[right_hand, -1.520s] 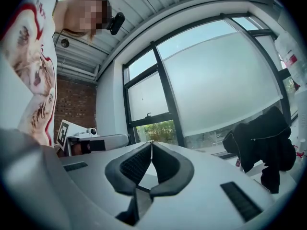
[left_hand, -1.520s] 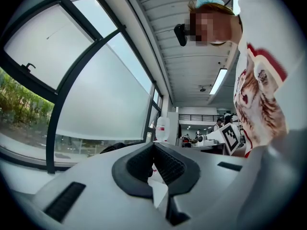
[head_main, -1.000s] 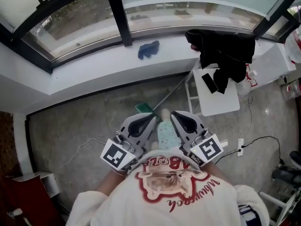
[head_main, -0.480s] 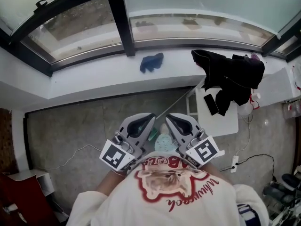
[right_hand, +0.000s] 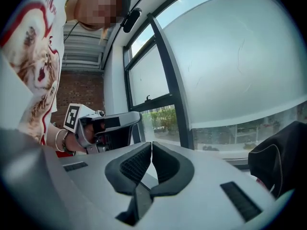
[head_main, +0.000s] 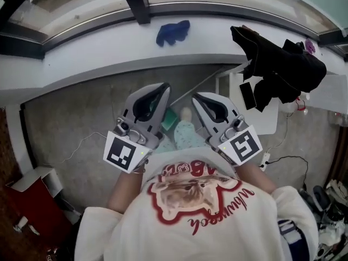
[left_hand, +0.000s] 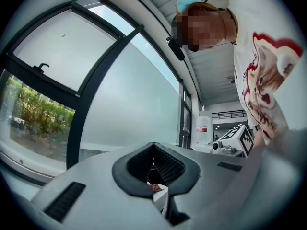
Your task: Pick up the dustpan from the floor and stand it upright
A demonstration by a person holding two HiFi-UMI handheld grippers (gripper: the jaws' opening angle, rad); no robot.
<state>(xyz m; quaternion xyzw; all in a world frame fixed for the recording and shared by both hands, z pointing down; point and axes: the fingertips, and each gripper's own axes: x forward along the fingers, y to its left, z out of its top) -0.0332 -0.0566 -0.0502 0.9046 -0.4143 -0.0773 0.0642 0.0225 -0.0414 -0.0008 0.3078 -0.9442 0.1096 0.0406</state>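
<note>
Left gripper and right gripper stand nearer the window ledge than a second ago, both clenched empty above the green dustpan lying on the floor; pickup unstarted.

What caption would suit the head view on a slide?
Left gripper and right gripper, jaws shut, held above a green dustpan on the floor.

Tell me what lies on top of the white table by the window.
A black garment is draped over the far end of the white table, and a dark phone lies flat beside it. Whatever sits beneath the garment is covered and cannot be seen.
</note>
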